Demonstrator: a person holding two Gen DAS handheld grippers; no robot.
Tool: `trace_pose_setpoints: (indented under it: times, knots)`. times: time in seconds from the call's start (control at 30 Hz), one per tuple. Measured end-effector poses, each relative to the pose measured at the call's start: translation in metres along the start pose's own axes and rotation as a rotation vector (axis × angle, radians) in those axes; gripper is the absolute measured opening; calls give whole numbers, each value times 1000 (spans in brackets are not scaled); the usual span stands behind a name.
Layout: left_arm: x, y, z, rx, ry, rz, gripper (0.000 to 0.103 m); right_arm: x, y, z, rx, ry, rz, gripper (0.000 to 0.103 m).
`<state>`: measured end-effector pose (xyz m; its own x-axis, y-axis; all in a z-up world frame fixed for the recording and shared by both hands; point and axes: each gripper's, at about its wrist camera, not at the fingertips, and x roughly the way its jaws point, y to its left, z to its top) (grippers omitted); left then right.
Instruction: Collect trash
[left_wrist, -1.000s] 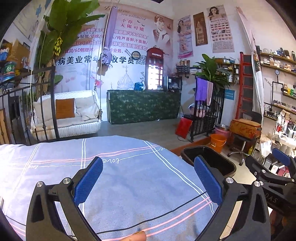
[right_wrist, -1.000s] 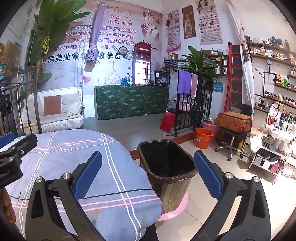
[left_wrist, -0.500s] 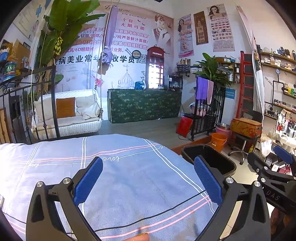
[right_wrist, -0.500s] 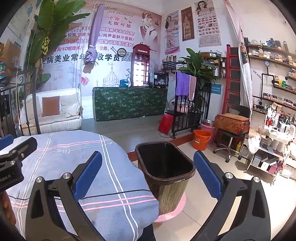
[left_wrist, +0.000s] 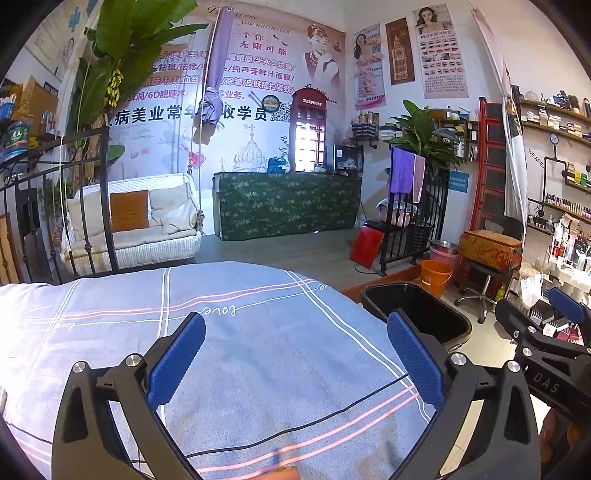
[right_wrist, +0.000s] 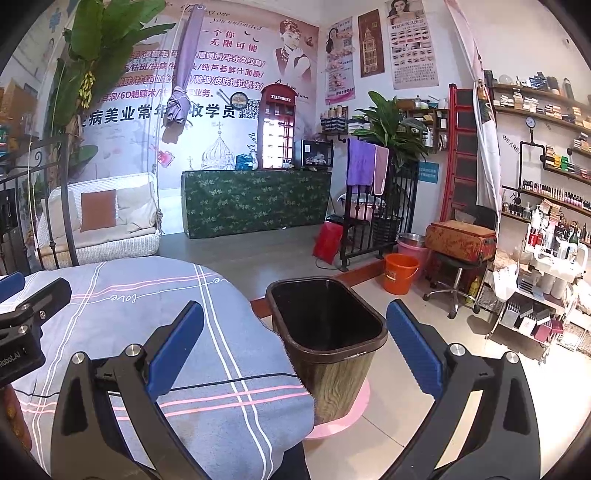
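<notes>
A wood-grain trash bin (right_wrist: 332, 354) with a dark inside stands on the floor at the right edge of a table under a blue-grey checked cloth (right_wrist: 155, 295). It also shows in the left wrist view (left_wrist: 424, 314). My left gripper (left_wrist: 295, 354) is open and empty above the cloth. My right gripper (right_wrist: 295, 350) is open and empty, with the bin between its blue fingers (right_wrist: 413, 350). A small orange thing (left_wrist: 284, 472) peeks in at the bottom edge of the left wrist view. No other trash shows on the cloth.
A thin black cable (right_wrist: 236, 380) lies across the cloth. An orange bucket (right_wrist: 400, 271) and a swivel stool (right_wrist: 458, 266) stand beyond the bin. Shelves with small goods (right_wrist: 546, 295) line the right wall. A black railing (left_wrist: 55, 206) stands at the left.
Both views have shifted slightly; the bin sits a little lower and nearer in the right wrist view. Both grippers stay open.
</notes>
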<state>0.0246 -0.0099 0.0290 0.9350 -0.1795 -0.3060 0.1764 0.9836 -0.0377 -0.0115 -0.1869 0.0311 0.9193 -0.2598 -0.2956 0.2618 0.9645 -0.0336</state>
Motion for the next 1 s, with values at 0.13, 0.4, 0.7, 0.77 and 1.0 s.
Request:
trace_pose_setpoints:
  times: [0.13,0.4,0.7,0.77,1.0]
  knots:
    - [0,0,-1,4,3,-2,98,1,1,1,-3,7,1,98]
    - [-2,-1,-2,4,5,-6,98,0,1,-1,-1,5,3,98]
    - [-2,-2,-1,5,3,-6,98,0,1,-2,4,6,5,98]
    - [-3,-2,-2,6,5,-5,98,0,1,-2,3,5,3,98]
    - [-3,-2,-1,2,6,-10,98,0,1,-2,5,5,4,98]
